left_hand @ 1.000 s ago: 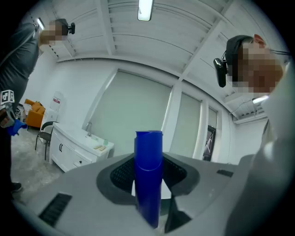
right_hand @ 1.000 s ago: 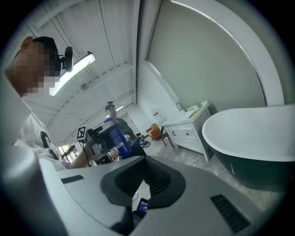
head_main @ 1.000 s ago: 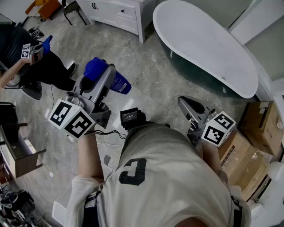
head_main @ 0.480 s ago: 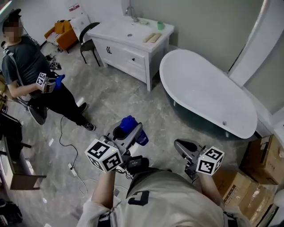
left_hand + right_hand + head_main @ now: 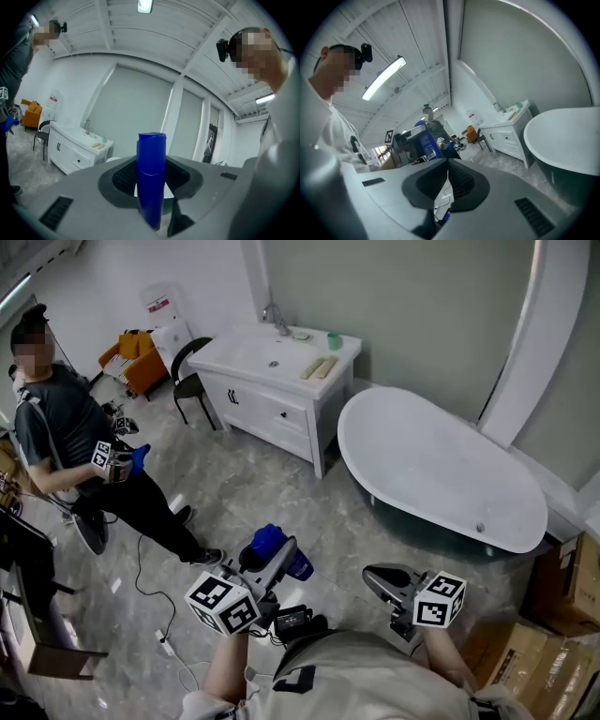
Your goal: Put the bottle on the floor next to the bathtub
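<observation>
A blue bottle (image 5: 266,540) is clamped between the jaws of my left gripper (image 5: 279,554), held in the air over the grey marble floor (image 5: 272,488). In the left gripper view the bottle (image 5: 151,187) stands upright between the jaws of the left gripper (image 5: 151,164), its cap on top. My right gripper (image 5: 382,579) hangs beside it to the right, jaws shut with nothing between them; in its own view the right gripper (image 5: 446,161) shows the tips meeting. The white bathtub (image 5: 441,470) with a dark outer shell lies ahead to the right, also seen as the bathtub (image 5: 567,140).
A white vanity cabinet (image 5: 272,381) with a sink stands left of the tub. A person (image 5: 66,437) sits at the far left, legs stretched over the floor. A cable (image 5: 150,615) trails near my feet. Cardboard boxes (image 5: 572,587) sit at the right.
The head view has lifted from the floor to take in the room. Both grippers now lie lower in the picture. The left gripper still holds the bottle.
</observation>
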The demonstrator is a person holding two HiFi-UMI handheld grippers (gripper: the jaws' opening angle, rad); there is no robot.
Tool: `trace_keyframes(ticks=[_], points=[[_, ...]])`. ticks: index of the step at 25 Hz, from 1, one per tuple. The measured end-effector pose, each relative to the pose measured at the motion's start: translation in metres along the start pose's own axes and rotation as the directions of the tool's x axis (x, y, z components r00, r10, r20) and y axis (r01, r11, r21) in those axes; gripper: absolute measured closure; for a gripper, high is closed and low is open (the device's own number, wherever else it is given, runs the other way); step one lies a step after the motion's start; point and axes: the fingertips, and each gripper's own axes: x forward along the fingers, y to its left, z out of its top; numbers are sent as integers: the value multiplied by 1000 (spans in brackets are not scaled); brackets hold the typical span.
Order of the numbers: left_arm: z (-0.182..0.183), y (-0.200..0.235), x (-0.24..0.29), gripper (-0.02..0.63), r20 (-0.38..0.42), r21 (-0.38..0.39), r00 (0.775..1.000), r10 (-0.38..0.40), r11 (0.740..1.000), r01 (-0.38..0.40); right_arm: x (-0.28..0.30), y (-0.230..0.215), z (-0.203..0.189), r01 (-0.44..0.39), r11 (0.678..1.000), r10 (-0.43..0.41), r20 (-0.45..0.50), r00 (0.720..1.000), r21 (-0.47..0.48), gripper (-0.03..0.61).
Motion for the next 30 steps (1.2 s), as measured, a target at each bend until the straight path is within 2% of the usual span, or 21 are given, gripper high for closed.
trace_keyframes(ticks=[2, 4, 9, 13, 14, 16, 17, 18, 20, 22, 27, 30], points=[[-3, 6, -6, 420, 11, -50, 1000, -1, 999, 1, 4, 4, -2, -29, 999, 29, -8, 1000, 26, 549], [-3, 13, -9, 420, 16, -62, 1000, -17, 998, 18, 13, 3, -1, 0, 1000, 0, -19, 1000, 20, 549], [8, 40, -34, 420, -1, 31, 1000, 5, 1000, -5, 53, 25, -7, -7, 1000, 7, -47, 999, -7, 549], [14, 60, -68, 419, -10, 10, 999, 34, 999, -33, 69, 52, -17, -8, 1000, 8, -66, 998, -2, 549], [26, 71, -72, 419, -2, 33, 999, 42, 999, -41, 80, 56, -9, -22, 1000, 21, -54, 998, -15, 549], [52, 103, -70, 419, 11, 133, 999, 50, 990, -51, 112, 50, 10, -35, 998, 34, -26, 999, -50, 549], [54, 120, -71, 419, 8, 163, 998, 58, 985, -59, 124, 41, 12, -20, 999, 19, -29, 999, -50, 549], [47, 133, -73, 419, -2, 162, 998, 69, 984, -68, 129, 33, 7, 6, 999, -8, -47, 999, -35, 549], [25, 150, -78, 419, -22, 117, 997, 80, 990, -77, 123, 22, -11, 67, 998, -66, -104, 992, 5, 549], [18, 163, -83, 419, -7, 69, 996, 86, 994, -85, 119, 18, -19, 102, 994, -98, -139, 985, 23, 549], [23, 173, -88, 419, 42, -12, 995, 94, 996, -93, 127, 32, -11, 114, 993, -113, -165, 980, -2, 549], [26, 167, -77, 419, 53, -36, 997, 49, 998, -47, 130, 38, -6, 123, 992, -125, -158, 979, -28, 549]])
